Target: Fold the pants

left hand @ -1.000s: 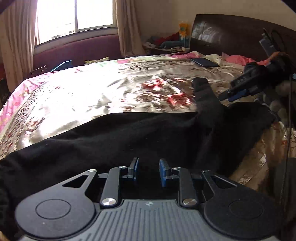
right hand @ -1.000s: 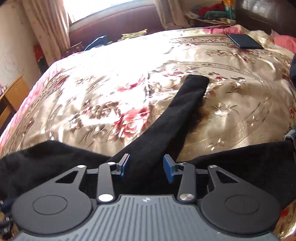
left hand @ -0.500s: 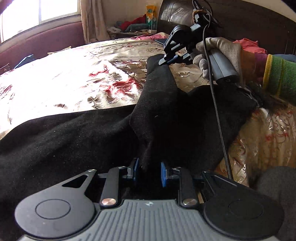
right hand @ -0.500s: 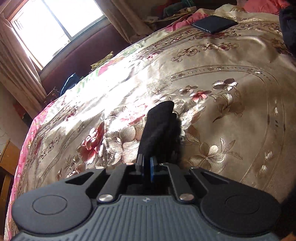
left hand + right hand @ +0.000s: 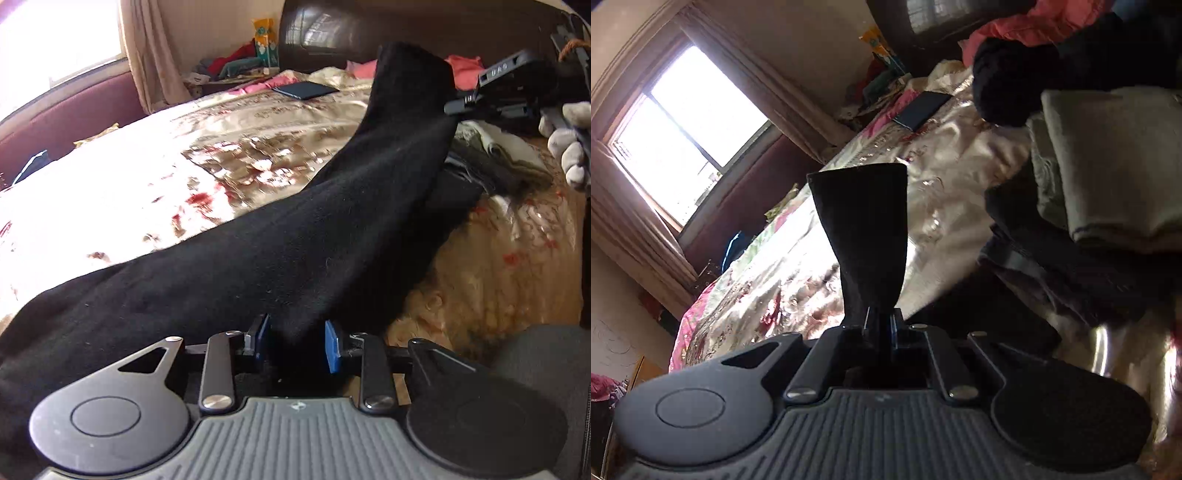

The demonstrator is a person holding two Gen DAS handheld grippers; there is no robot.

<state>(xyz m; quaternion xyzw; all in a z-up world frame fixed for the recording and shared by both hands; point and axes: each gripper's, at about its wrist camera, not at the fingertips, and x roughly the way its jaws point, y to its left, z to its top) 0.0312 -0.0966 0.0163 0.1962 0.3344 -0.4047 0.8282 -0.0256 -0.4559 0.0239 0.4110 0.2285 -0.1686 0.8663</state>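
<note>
Presently, your right gripper (image 5: 879, 321) clamps the pants (image 5: 280, 258) leg raised, left gripper (image 5: 293, 345) slack around cloth; folding barely begun.

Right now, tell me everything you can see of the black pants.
The black pants are a soft, matte, fuzzy knit, plain with no visible pockets or print. The bulk lies across the floral bedspread, while one leg is lifted, stretching up to its cuff, pinched by the right gripper, whose pads are closed on it; the cuff fans out above them. A bunched fold sits between the fingers of the left gripper, which are set wider. The waistband is not clearly visible.
</note>
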